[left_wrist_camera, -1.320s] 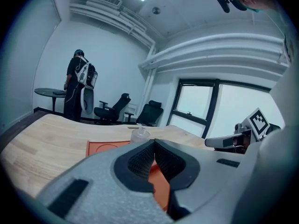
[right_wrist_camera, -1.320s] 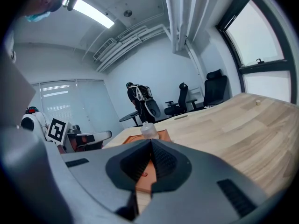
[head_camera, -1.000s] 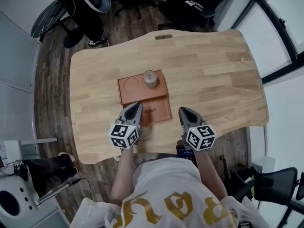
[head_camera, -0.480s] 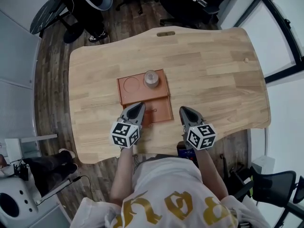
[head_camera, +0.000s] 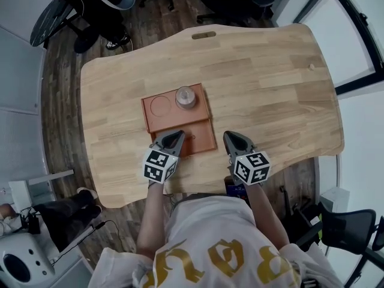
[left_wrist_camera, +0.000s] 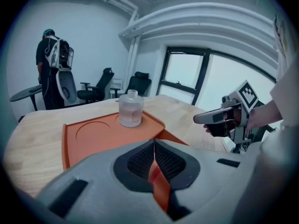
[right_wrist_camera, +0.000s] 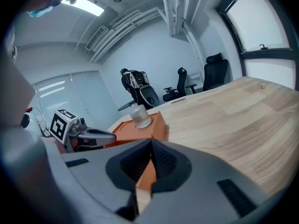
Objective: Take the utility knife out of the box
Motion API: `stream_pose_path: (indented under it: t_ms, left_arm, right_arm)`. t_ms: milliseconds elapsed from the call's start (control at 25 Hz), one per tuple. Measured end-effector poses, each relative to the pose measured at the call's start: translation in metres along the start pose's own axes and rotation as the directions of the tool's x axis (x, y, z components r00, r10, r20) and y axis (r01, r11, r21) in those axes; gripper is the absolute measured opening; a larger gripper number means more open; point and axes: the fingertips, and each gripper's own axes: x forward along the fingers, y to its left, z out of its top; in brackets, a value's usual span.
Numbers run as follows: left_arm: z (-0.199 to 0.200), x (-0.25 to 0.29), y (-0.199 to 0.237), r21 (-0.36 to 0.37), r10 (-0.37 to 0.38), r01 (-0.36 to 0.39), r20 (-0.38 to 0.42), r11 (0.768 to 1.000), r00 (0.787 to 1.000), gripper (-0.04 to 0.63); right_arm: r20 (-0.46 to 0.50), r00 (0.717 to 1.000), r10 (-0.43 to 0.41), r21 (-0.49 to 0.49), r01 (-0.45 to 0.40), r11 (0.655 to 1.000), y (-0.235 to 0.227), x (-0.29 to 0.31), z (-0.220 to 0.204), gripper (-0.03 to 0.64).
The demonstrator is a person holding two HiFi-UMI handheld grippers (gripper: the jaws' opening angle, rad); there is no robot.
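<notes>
An orange box (head_camera: 165,117) lies on the wooden table (head_camera: 270,89). Its far half has a round recess and a clear glass jar (head_camera: 185,97). In its near half lies a small thin object (head_camera: 191,138), too small to identify as the utility knife. My left gripper (head_camera: 177,135) is shut with nothing in it, its tip over the box's near-left edge. My right gripper (head_camera: 228,135) is shut and empty, just right of the box. In the left gripper view the shut left gripper (left_wrist_camera: 154,143) faces the box (left_wrist_camera: 93,134) and jar (left_wrist_camera: 130,108).
Office chairs and a standing person (left_wrist_camera: 51,55) are beyond the table's far end. A slot (head_camera: 203,35) is cut in the table's far edge. The right gripper view shows the box's corner (right_wrist_camera: 158,125), the jar (right_wrist_camera: 139,116) and bare wood to the right.
Both grippers have sunk a little toward the table. The left one has tilted further down over the box's near edge. Both stay shut.
</notes>
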Motion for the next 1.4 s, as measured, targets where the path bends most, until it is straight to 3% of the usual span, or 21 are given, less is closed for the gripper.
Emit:
stream_pose_path:
  t_ms: [360, 480, 880, 1080, 1400]
  left_arm:
    - [-0.032, 0.024, -0.011, -0.005, -0.124, 0.125, -0.163, 0.992, 0.979, 0.012]
    - [-0.039, 0.029, -0.010, 0.030, -0.123, 0.132, -0.212, 0.991, 0.970, 0.012]
    - [-0.057, 0.041, -0.011, 0.027, -0.170, 0.187, -0.304, 0.982, 0.937, 0.016]
    - [-0.065, 0.046, -0.013, 0.037, -0.174, 0.199, -0.346, 0.979, 0.922, 0.063]
    - [-0.078, 0.051, -0.009, 0.122, -0.149, 0.216, -0.412, 0.969, 0.899, 0.114]
  right_arm:
    - [-0.038, 0.999, 0.020, 0.041, -0.018, 0.999, -0.003, 0.012, -0.012, 0.011]
    - [-0.046, 0.999, 0.020, 0.050, -0.017, 0.999, -0.006, 0.014, -0.013, 0.012]
    - [-0.061, 0.998, 0.009, 0.069, -0.005, 0.998, -0.016, 0.018, -0.016, 0.012]
    - [-0.069, 0.998, 0.001, 0.072, 0.004, 0.997, -0.021, 0.018, -0.017, 0.011]
    - [-0.059, 0.998, 0.005, 0.093, 0.001, 0.996, -0.026, 0.019, -0.017, 0.011]
